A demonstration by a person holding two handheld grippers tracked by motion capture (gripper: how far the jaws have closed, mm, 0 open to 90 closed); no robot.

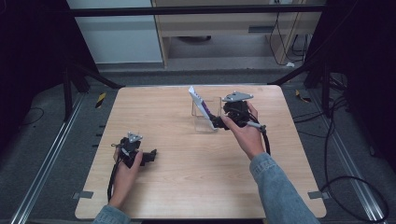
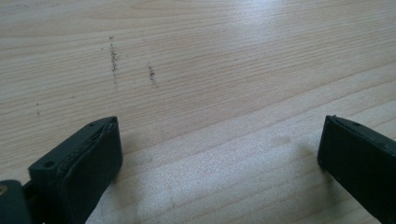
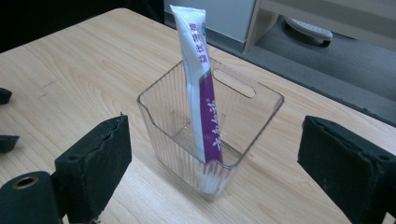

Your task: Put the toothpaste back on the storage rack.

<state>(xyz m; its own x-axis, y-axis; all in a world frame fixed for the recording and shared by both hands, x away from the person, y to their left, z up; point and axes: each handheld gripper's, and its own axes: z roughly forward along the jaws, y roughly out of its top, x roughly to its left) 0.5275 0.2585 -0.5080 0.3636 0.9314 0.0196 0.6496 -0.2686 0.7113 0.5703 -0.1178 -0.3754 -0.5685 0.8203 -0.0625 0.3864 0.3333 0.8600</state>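
Observation:
A clear ribbed plastic bin (image 1: 208, 119) stands on the wooden table (image 1: 196, 186), right of centre toward the far edge. A white and purple tube (image 1: 199, 100) stands in it, leaning to the left with its top above the rim. My right gripper (image 1: 216, 122) sits just right of the bin and points at it. In the right gripper view, the jaws of my right gripper (image 3: 215, 128) stand wide open on either side of the bin (image 3: 161, 121) and the tube (image 3: 201, 84), touching neither. My left gripper (image 1: 152, 155) rests at the front left, and my left gripper (image 2: 219, 126) is open over bare wood.
The bin has a handle slot (image 3: 235, 83) in its far wall. Beyond the table's far edge lie grey floor, a light cabinet (image 1: 224, 28) and cables. Metal rails (image 1: 51, 154) run along the left side. Bare wood spreads between the two grippers.

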